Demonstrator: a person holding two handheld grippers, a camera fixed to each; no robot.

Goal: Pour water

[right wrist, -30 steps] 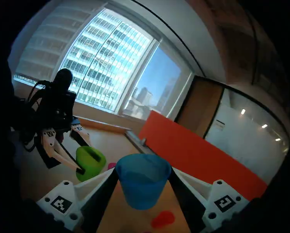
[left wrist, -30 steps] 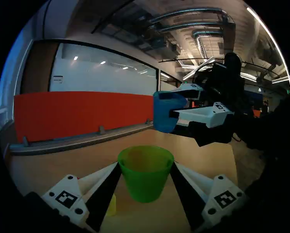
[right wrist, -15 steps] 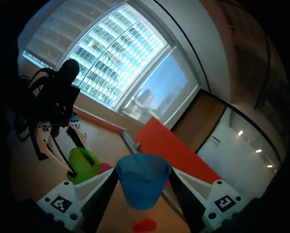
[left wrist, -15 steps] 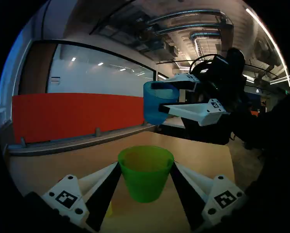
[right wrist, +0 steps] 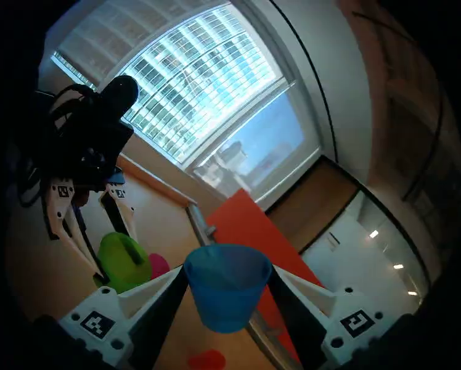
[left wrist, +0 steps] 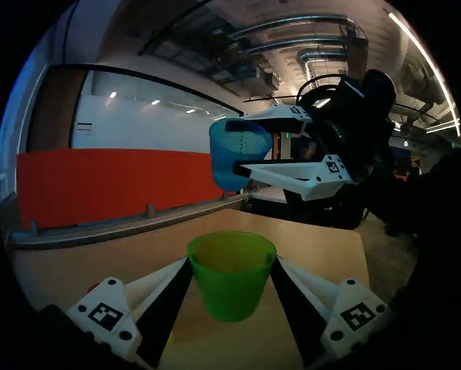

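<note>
Gripping a green cup (left wrist: pixel 232 277), the left gripper (left wrist: pixel 230 264) faces the right gripper (right wrist: pixel 227 271) clamping a blue cup (right wrist: pixel 227 293).

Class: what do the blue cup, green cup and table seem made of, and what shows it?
Blue cup: probably translucent plastic; light glows through its wall. Green cup: probably plastic, smooth, even colour. Table: wood or laminate, pale tan, smooth.

In the left gripper view the blue cup (left wrist: pixel 236 154), pinched in the right gripper (left wrist: pixel 239 148), sits higher and further left than a second ago, lining up above the green cup (left wrist: pixel 232 274) instead of off to its right. In the right gripper view the window (right wrist: pixel 193 92) leans more steeply, and the green cup sits slightly lower and further left.
</note>
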